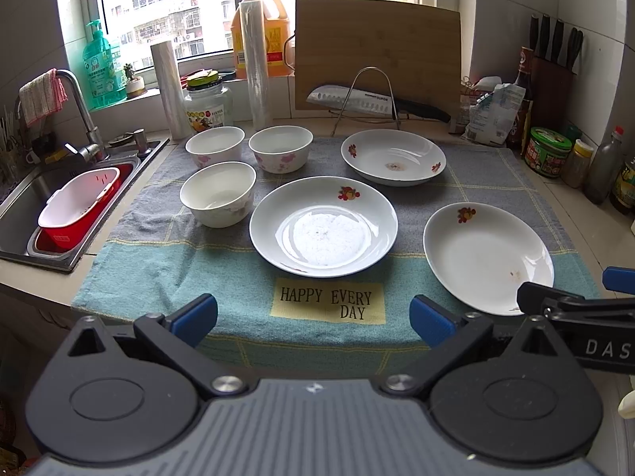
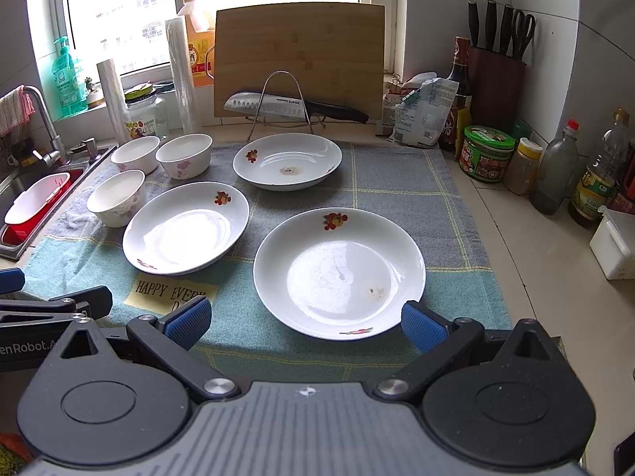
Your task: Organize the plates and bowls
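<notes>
Glazed white ceramic covers most of the woven checked towel spread over the pale desk. Three round, shallow plates, each with a small red fruit motif on the rim, lie apart from one another: the middle plate sits just beyond the towel's yellow patch reading "HAPPY EVERY DAY", the far plate lies near the wire rack, and the near plate lies at the towel's right side, its smooth well showing a small brownish stain. To the left stand three deep, straight-walled bowls with faint pink flower prints: the front bowl, the back-left bowl and the back-right bowl, grouped closely together.

The left gripper hovers over the towel's near edge, its jaws spread wide and empty, with ribbed blue pads on black arms. The right gripper hangs likewise, jaws wide apart and holding nothing, straddling the near rim of the near plate without touching it.

Behind, a bamboo cutting board leans upright against the window, and a dimpled steel knife rests across the rack. A red-and-white plastic basket sits in the steel sink.
</notes>
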